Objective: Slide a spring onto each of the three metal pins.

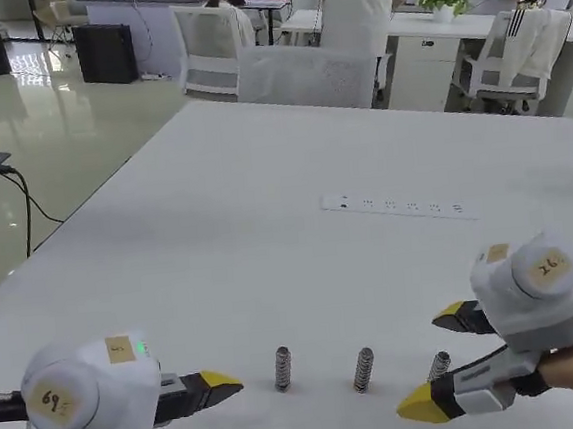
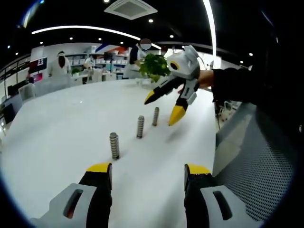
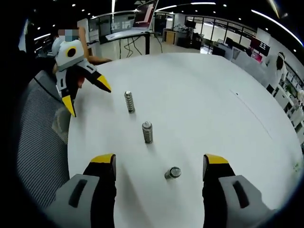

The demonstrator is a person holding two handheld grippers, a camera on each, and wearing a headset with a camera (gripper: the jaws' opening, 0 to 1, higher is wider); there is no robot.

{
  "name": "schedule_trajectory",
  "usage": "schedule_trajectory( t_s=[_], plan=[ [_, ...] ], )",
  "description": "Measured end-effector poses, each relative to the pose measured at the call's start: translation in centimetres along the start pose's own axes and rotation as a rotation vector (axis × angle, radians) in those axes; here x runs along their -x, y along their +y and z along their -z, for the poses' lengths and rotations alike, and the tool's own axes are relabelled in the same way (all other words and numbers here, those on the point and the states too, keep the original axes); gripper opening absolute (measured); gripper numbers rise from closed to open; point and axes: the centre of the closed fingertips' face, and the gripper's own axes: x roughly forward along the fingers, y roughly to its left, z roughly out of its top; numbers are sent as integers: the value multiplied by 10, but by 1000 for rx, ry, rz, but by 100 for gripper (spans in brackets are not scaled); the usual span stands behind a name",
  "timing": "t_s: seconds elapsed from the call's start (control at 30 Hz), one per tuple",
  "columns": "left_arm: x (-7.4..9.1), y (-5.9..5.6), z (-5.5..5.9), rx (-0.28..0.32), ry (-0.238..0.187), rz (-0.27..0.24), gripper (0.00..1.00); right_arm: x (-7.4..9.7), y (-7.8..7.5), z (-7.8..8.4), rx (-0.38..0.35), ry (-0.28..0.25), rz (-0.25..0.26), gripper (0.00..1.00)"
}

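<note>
Head view puts three springs in a row at lower centre: left spring (image 1: pixel 283 368), middle spring (image 1: pixel 363 369) and right spring (image 1: pixel 438 366). Each stands upright on the white table (image 1: pixel 267 226), apparently over its pin, so we judge the task all but finished. The right gripper (image 3: pixel 159 157) gapes wide either side of the right spring without touching it. The left gripper (image 2: pixel 147 167) is equally wide and empty.

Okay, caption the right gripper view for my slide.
Open right gripper facing a row of three spring-sleeved pins on a white table, with the open left gripper beyond.
</note>
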Motion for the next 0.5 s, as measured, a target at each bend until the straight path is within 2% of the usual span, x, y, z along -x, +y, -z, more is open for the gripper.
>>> schedule_trajectory(
  t_s=[0.5],
  plan=[
    [2,2,1,10,-4,-14,59,15,17,23,-67,-55,37,75]
  ],
)
